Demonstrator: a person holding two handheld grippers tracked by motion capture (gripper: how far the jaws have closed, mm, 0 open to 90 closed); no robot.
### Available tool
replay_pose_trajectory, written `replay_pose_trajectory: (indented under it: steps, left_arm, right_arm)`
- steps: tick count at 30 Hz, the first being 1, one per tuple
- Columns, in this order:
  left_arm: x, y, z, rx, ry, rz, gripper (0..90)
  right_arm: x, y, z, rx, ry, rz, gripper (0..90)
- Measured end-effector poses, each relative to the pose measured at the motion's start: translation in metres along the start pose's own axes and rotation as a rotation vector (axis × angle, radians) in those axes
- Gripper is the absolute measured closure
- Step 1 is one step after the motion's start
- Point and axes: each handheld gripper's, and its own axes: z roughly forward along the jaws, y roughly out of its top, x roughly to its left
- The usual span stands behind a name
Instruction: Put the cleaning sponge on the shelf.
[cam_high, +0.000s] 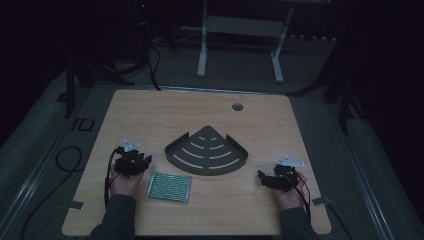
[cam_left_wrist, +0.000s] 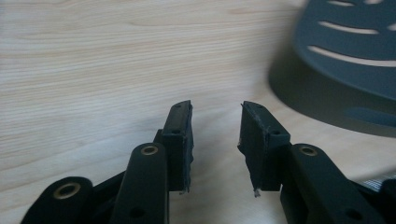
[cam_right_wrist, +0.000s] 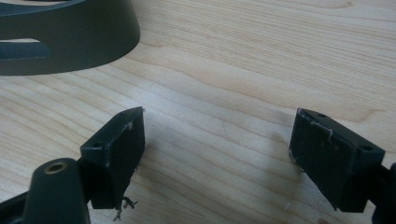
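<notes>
A dark grey corner shelf (cam_high: 207, 151), fan-shaped with curved slots in its floor and a low wall round its edge, lay flat near the middle of a pale wooden table (cam_high: 150, 110) in a dim room. Just in front of it, toward the person's left side, a green checked pad (cam_high: 169, 187) rested on the tabletop, apart from the shelf. The left gripper (cam_high: 143, 161) sat low beside the pad, held in the person's left hand (cam_high: 125, 183); its jaws stood a little apart with nothing between them, and its own camera caught the shelf's (cam_left_wrist: 336, 60) curved wall off to one side. The right gripper (cam_high: 263, 177), in the right hand (cam_high: 291, 196), lay near the table's right edge, jaws spread wide over bare wood, empty, the shelf's (cam_right_wrist: 65, 37) rim showing beyond them. A round cable hole (cam_high: 237, 106) marked the table's far side, and white table legs (cam_high: 202, 50) stood on the floor behind.
</notes>
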Motion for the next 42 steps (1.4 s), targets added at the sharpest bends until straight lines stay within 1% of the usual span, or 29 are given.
replay_pose_trajectory:
  steps: [1,2,5,6,7,9,10,12,16,19,22,25,29,31,32,35,38,42]
  left_arm:
    - [-0.001,0.001,-0.003,0.004,-0.026,-0.005,64.5]
    - [-0.002,0.001,-0.006,0.002,-0.042,-0.004,64.9]
    - [-0.007,0.006,-0.015,-0.003,-0.067,0.017,65.1]
    - [-0.010,0.008,-0.019,-0.005,-0.086,0.024,65.3]
    - [-0.011,0.009,-0.021,-0.007,-0.095,0.025,65.8]
    - [-0.014,0.011,-0.027,0.000,-0.117,0.043,66.3]
    - [-0.016,0.012,-0.029,0.005,-0.140,0.057,66.0]
    - [-0.018,0.014,-0.032,0.013,-0.168,0.071,65.2]
    - [-0.023,0.019,-0.038,0.034,-0.199,0.116,66.3]
    - [-0.027,0.022,-0.040,0.052,-0.206,0.151,69.2]
    - [-0.029,0.025,-0.039,0.075,-0.214,0.173,73.3]
    - [-0.032,0.026,-0.036,0.099,-0.229,0.195,76.9]
    - [-0.040,0.026,-0.032,0.140,-0.256,0.247,83.4]
    - [-0.044,0.026,-0.029,0.161,-0.269,0.262,87.5]
    - [-0.045,0.025,-0.027,0.172,-0.270,0.266,89.4]
    - [-0.051,0.023,-0.022,0.202,-0.266,0.295,90.0]
    - [-0.052,0.021,-0.018,0.226,-0.259,0.311,90.0]
    - [-0.052,0.018,-0.014,0.251,-0.247,0.318,90.0]
  right_arm:
    - [0.000,0.000,0.000,0.000,0.000,0.000,17.7]
    - [0.000,0.000,0.000,0.000,0.000,0.000,17.7]
    - [0.000,0.000,0.000,0.000,0.000,0.000,17.7]
    - [0.000,0.000,0.000,0.000,0.000,0.000,17.7]
    - [0.000,0.000,0.000,0.000,0.000,0.000,17.7]
    - [0.000,0.000,0.000,0.000,0.000,0.000,17.7]
    - [0.000,0.000,0.000,0.000,0.000,0.000,17.7]
    - [0.000,0.000,0.000,0.000,0.000,0.000,17.7]
    - [0.000,0.000,0.000,0.000,0.000,0.000,17.7]
    - [0.000,0.000,0.000,0.000,0.000,0.000,17.7]
    - [0.000,0.000,0.000,0.000,0.000,0.000,17.6]
    - [0.000,0.000,0.000,0.000,0.001,-0.001,17.5]
    - [0.000,0.000,0.000,0.000,0.001,-0.001,17.5]
    - [0.000,0.000,0.000,0.001,0.001,-0.001,17.4]
    - [0.000,0.000,0.000,0.001,0.001,-0.001,17.4]
    - [0.000,0.000,0.000,0.000,0.001,-0.001,17.4]
    - [0.000,0.000,0.000,0.001,0.001,-0.001,17.4]
    - [0.000,0.000,0.000,0.000,0.001,-0.001,17.4]
